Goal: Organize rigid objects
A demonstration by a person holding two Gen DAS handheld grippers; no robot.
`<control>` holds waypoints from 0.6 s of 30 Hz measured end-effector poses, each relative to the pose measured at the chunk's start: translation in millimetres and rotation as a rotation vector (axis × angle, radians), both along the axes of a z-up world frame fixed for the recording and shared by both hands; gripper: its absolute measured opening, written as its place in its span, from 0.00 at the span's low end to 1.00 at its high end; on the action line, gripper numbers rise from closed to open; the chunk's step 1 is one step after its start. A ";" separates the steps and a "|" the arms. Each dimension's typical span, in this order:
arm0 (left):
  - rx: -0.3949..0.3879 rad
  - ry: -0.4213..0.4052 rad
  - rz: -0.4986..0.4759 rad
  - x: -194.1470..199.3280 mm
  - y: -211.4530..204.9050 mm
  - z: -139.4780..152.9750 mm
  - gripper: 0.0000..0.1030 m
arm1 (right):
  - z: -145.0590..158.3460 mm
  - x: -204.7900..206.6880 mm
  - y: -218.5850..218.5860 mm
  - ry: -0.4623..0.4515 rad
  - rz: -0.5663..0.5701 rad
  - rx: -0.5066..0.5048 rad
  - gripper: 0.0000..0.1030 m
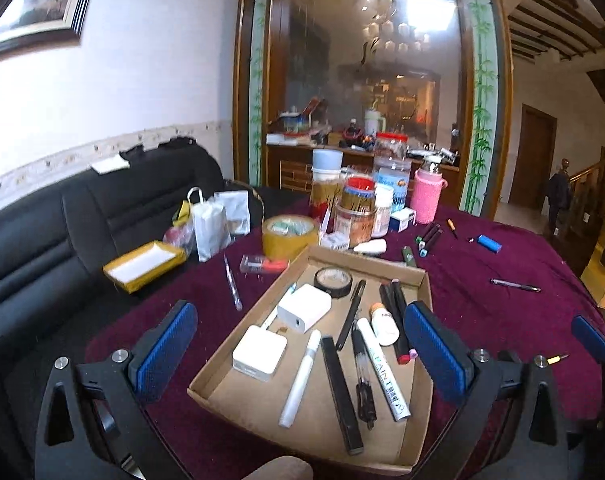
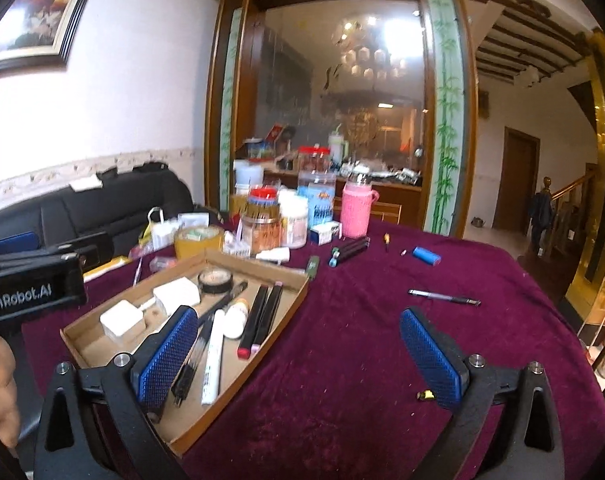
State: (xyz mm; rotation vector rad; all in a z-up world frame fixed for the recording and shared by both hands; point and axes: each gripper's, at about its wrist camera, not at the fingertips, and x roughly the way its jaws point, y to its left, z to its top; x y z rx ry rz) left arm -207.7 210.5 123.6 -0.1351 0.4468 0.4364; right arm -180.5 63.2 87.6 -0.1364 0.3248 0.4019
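A black leather sofa (image 1: 82,216) is seen along the white wall, with a framed painting (image 1: 42,0) hung above it. A white paper bag (image 1: 208,224) is stood at the table's far edge, near an open yellow box (image 1: 142,266) with a white lining. Behind the table, a wood-framed glass partition (image 1: 366,80) is flanked by bamboo-painted panels (image 1: 482,100) (chandelier lights are mirrored in the glass). A brown door (image 2: 516,180) is glimpsed down the hallway, beside a wooden stair railing (image 2: 574,196).
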 end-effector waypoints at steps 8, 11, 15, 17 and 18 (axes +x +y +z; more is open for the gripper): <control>-0.018 0.050 0.004 4.9 4.6 -11.4 1.00 | -7.5 -6.3 8.5 0.006 0.012 -0.041 0.99; -0.013 0.070 0.002 7.6 4.6 -14.8 1.00 | -11.4 -4.5 10.9 0.023 0.008 -0.055 0.99; -0.019 0.092 -0.004 10.4 5.2 -20.1 1.00 | -14.6 -4.1 13.3 0.036 0.005 -0.071 0.99; -0.019 0.102 -0.005 12.1 5.3 -22.4 1.00 | -16.0 -3.0 14.7 0.042 0.003 -0.081 0.99; -0.018 0.106 -0.005 12.7 5.2 -23.1 1.00 | -16.5 -3.0 14.9 0.046 0.002 -0.086 0.99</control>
